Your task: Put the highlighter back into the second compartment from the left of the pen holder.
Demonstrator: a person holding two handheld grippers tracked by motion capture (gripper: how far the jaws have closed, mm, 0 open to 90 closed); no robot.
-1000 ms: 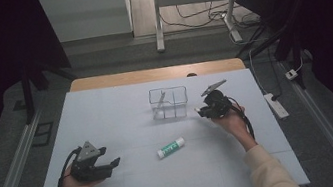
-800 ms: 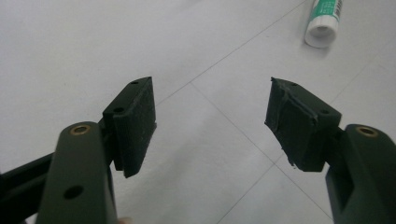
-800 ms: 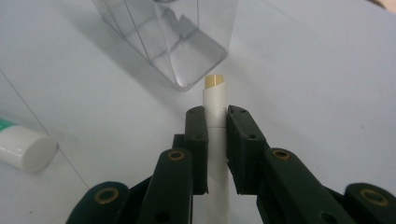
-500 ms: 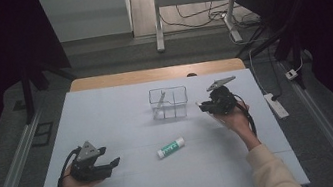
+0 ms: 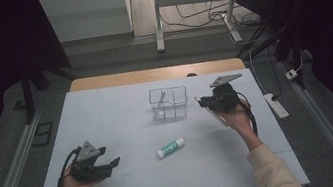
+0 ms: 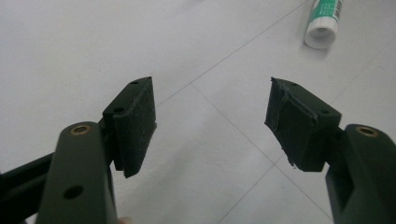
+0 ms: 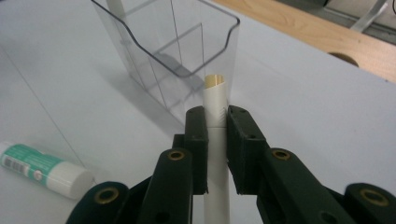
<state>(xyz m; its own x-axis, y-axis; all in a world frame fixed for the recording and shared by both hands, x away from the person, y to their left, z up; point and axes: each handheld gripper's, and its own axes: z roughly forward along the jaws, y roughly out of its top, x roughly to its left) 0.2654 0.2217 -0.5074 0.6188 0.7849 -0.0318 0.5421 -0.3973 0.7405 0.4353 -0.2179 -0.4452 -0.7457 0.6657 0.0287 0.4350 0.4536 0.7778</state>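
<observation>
Two grippers | right gripper [image 7: 216, 140] clamps white stick [image 7: 216, 100] beside clear organizer [image 5: 169, 102] | left gripper [image 6: 210, 126] agape, near glue stick [image 5: 171, 148]

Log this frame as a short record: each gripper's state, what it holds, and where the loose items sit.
left gripper: open, nothing between the jaws, low over the table's near left
right gripper: shut on the white stick, lifted beside the clear organizer
clear organizer: upright at mid-table, one white stick leaning inside
glue stick: lying flat on the table, in front of the organizer, untouched
</observation>
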